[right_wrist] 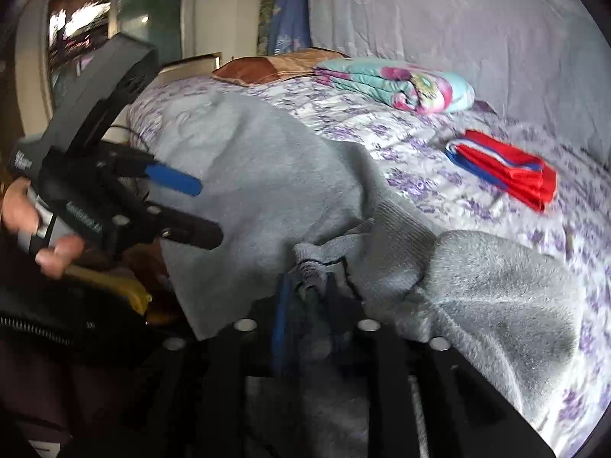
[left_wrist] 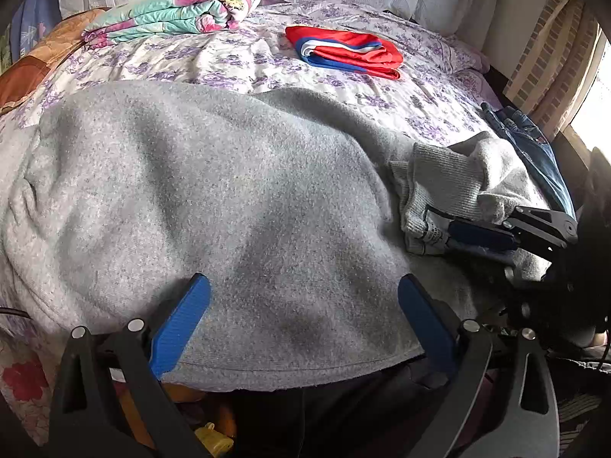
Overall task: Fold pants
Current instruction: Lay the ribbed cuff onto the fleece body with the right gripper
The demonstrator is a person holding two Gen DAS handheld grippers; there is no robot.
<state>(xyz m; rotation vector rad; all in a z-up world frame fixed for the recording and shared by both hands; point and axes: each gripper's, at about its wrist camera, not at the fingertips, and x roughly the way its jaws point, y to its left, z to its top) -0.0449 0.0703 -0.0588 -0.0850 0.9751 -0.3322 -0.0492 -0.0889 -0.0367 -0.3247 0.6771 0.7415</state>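
Observation:
Grey fleece pants [left_wrist: 229,191] lie spread across the bed, their near edge hanging over the bed's side. My left gripper [left_wrist: 305,290] hovers over that near edge, open wide, with nothing pinched between its blue pads [left_wrist: 183,324]. In the right wrist view a hand holds the left gripper [right_wrist: 206,210] above the pants [right_wrist: 267,175]. A ribbed cuff [left_wrist: 439,183] is bunched at the right. My right gripper [left_wrist: 458,229] sits at that bunch. In its own blurred view the right gripper [right_wrist: 309,290] has its jaws narrowly apart, with grey cloth lying loosely between them beside the ribbed cuff [right_wrist: 401,229].
A folded red, white and blue garment [left_wrist: 343,53] lies farther back on the floral sheet [left_wrist: 191,57]. A folded floral quilt [left_wrist: 179,7] sits at the back left by a brown pillow [left_wrist: 26,72]. Blue jeans [left_wrist: 534,145] lie at the right edge. A yellow object [left_wrist: 214,439] is below.

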